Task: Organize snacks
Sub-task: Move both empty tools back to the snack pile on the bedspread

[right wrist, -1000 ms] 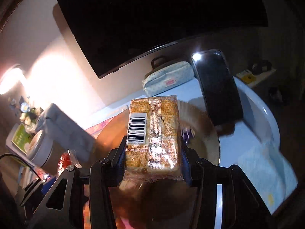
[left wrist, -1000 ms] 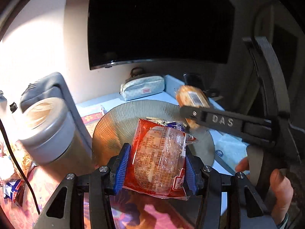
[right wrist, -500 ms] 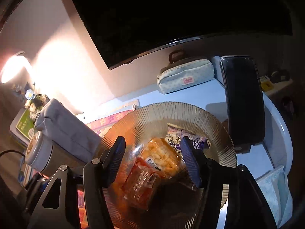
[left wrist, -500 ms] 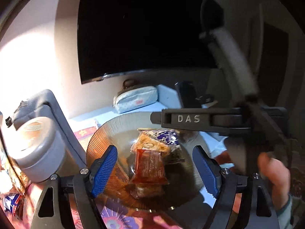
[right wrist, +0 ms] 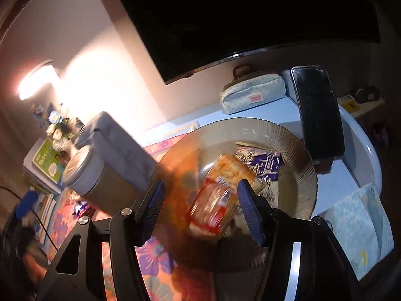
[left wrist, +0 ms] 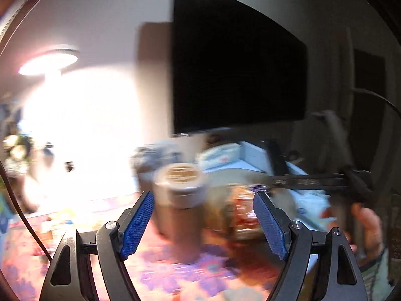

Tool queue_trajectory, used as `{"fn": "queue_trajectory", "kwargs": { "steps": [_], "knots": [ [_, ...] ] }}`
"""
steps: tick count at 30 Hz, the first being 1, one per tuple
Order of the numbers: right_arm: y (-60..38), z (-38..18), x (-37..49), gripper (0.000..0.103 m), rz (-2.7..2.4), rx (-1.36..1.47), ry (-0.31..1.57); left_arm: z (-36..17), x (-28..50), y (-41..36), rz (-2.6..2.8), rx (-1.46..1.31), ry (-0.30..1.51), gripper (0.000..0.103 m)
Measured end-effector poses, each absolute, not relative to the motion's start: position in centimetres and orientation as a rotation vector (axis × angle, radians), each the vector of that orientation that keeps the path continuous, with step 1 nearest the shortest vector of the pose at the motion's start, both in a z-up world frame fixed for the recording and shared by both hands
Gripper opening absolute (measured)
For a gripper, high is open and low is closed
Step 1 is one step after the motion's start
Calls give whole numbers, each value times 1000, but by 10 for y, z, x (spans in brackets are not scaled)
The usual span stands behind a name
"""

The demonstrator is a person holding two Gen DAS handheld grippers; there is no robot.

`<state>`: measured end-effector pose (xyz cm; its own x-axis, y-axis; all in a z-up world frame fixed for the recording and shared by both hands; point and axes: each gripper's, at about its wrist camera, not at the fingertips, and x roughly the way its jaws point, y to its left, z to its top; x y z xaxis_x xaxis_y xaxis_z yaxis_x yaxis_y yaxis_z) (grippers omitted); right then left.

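both grippers, left (left wrist: 204,225) and right (right wrist: 200,210), gape empty, jaws just opened. remaining snacks (right wrist: 84,208) lie left of the plate (right wrist: 288,135), nearer the left gripper.

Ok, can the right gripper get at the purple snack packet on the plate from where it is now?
Probably yes. The right gripper is open and empty above the plate, and the purple packet lies partly exposed; only the orange packet overlaps its near edge.
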<state>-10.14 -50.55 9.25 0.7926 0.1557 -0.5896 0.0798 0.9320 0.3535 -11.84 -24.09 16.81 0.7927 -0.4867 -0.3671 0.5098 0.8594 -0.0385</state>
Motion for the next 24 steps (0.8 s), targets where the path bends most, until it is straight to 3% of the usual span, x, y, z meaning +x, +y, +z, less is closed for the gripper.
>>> {"fn": "queue_trajectory", "kwargs": {
  "steps": [13, 24],
  "knots": [
    [-407, 108, -138, 59, 238, 310, 645, 165, -113, -45, -201, -74, 364, 79],
    [-270, 89, -98, 59, 447, 144, 768, 119, -88, 25, -136, -96, 450, 79]
  ]
}}
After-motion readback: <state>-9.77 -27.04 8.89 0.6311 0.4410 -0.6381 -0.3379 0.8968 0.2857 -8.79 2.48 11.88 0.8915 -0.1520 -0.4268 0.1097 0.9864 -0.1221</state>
